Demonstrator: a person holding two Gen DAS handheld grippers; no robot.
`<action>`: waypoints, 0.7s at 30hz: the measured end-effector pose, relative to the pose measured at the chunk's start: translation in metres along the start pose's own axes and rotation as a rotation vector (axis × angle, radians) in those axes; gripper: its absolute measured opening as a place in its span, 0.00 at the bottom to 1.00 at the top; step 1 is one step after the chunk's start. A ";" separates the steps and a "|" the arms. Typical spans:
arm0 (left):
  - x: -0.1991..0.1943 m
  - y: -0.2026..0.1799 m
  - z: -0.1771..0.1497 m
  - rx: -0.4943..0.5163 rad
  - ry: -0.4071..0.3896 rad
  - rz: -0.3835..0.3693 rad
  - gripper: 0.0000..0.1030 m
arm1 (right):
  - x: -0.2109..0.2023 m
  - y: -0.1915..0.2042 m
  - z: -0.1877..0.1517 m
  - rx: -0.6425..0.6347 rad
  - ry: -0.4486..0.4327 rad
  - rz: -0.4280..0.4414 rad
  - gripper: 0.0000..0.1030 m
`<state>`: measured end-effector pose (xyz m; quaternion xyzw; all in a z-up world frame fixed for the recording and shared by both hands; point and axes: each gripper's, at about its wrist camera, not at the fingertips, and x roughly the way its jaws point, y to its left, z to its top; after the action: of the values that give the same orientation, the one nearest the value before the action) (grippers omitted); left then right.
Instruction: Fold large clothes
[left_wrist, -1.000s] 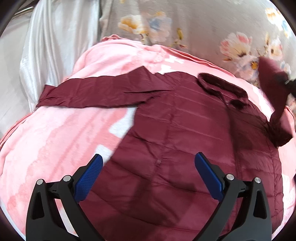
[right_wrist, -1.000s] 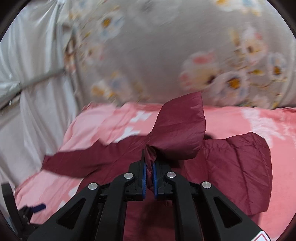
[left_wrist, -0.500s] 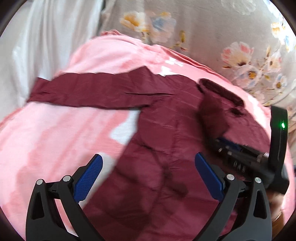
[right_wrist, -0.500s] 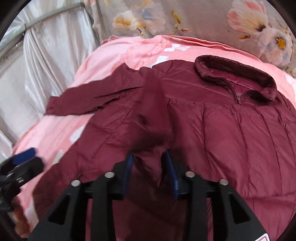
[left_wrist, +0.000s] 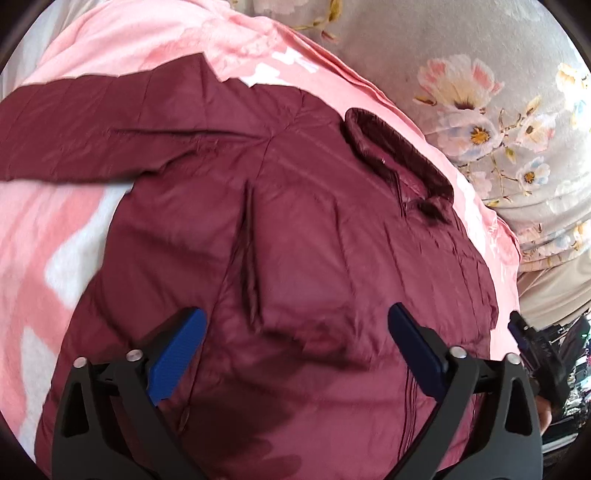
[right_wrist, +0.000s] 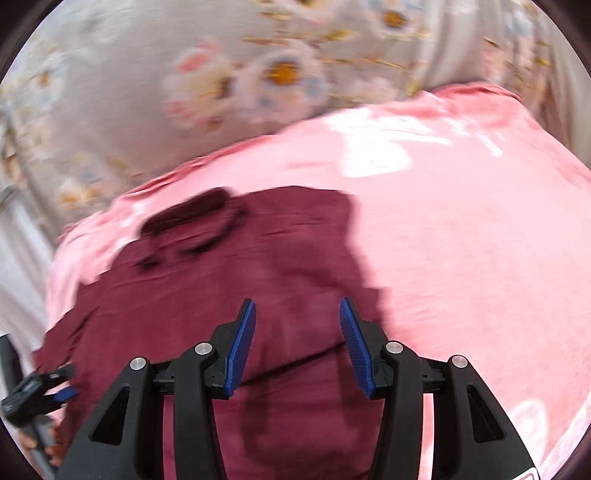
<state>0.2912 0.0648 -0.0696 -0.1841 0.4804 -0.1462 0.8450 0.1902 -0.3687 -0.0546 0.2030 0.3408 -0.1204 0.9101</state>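
Spread flat on a pink blanket (left_wrist: 66, 229): a maroon quilted puffer jacket (left_wrist: 314, 240), front side up, filling the centre of the left wrist view. Long axis running from the collar (left_wrist: 399, 155) at upper right down toward the lower left of that frame, hem end hidden under the gripper body. One sleeve (left_wrist: 92, 136) stretched out level toward the left edge, at a right angle to the body. A vertical crease or fold edge down the middle of the chest.

Left gripper (left_wrist: 295, 354) over the lower chest, blue ribbed pads (left_wrist: 173, 354) set wide and closing a little, only flat fabric below them, nothing pinched. Right gripper (right_wrist: 297, 343) about half apart and opening, pads (right_wrist: 240, 343) clear of the cloth, jacket lying loose underneath.

Shown by the left wrist view alone: the outstretched sleeve, the stitched quilting lines, the standing collar in sharp detail. Shown by the right wrist view alone, though blurred: the jacket's right side ending in a straight edge in mid-frame, with bare pink blanket filling the right half. At its lower left corner, part of the other gripper and a hand; likewise a dark gripper edge at the far right of the left wrist view.

Jacket shell smooth, slightly shiny, puffy between seams. Blanket fleecy, pink with white patches. Behind it, a grey floral-print fabric (left_wrist: 480, 110), matte, with pale pink and yellow blossoms.
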 end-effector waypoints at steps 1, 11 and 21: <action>0.003 -0.002 0.004 0.011 -0.001 0.003 0.83 | 0.006 -0.007 0.002 0.014 0.008 -0.010 0.46; 0.017 -0.022 0.039 0.126 -0.039 0.102 0.04 | 0.033 -0.009 0.016 0.036 -0.007 -0.039 0.01; 0.028 -0.033 0.022 0.283 -0.126 0.308 0.38 | 0.034 0.004 0.010 -0.042 0.031 -0.182 0.11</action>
<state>0.3217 0.0276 -0.0653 0.0031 0.4239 -0.0695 0.9030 0.2224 -0.3721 -0.0692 0.1538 0.3745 -0.1921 0.8940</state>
